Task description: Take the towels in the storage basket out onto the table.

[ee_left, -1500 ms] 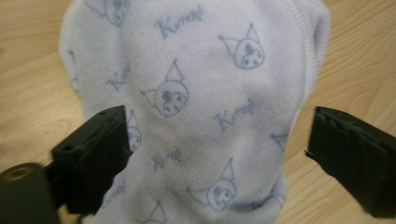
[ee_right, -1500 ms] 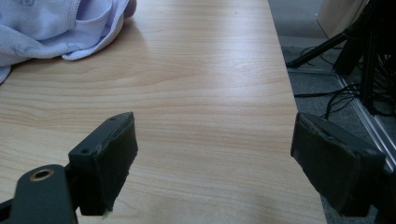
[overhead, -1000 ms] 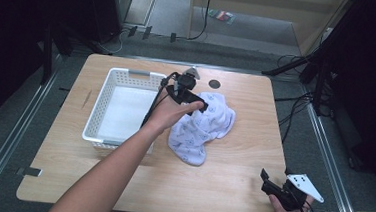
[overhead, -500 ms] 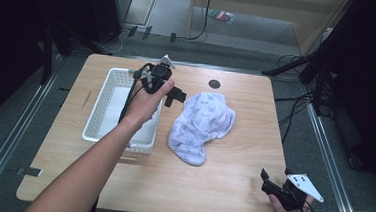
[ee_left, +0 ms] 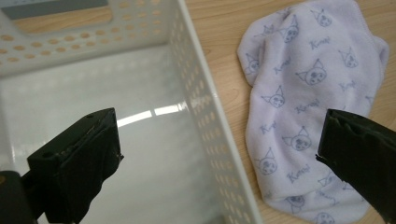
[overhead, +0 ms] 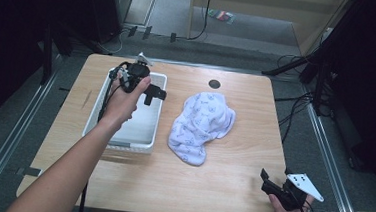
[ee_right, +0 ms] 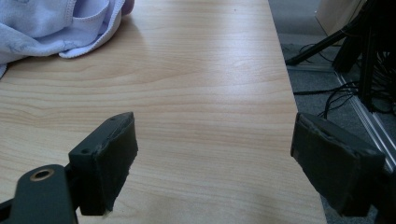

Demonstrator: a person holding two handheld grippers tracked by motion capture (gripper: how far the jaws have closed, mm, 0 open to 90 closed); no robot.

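Note:
A white cloth with a pale blue cat print (overhead: 202,124) lies crumpled on the wooden table, just right of a white perforated basket (overhead: 99,111). My left gripper (overhead: 152,96) hovers over the basket's far right part, open, nothing between its jaws. In the left gripper view the gripper (ee_left: 219,158) straddles the basket wall (ee_left: 201,102), with the cloth (ee_left: 303,107) to the right of it. My right gripper (overhead: 269,184) stays open and empty near the table's front right corner. The right gripper view has the gripper (ee_right: 215,163) over bare wood, the cloth's edge (ee_right: 56,23) far off.
The basket's glossy floor (ee_left: 140,140) holds nothing. A small black round mark (overhead: 214,84) sits on the table (overhead: 230,189) behind the cloth. The table's right edge (ee_right: 299,112) runs close to my right gripper, with cables and stand legs (overhead: 299,68) on the floor beyond.
My left gripper has moved left, from the cloth's near-left edge to above the basket, with nothing in it. The cloth stays on the table. The right gripper has not moved.

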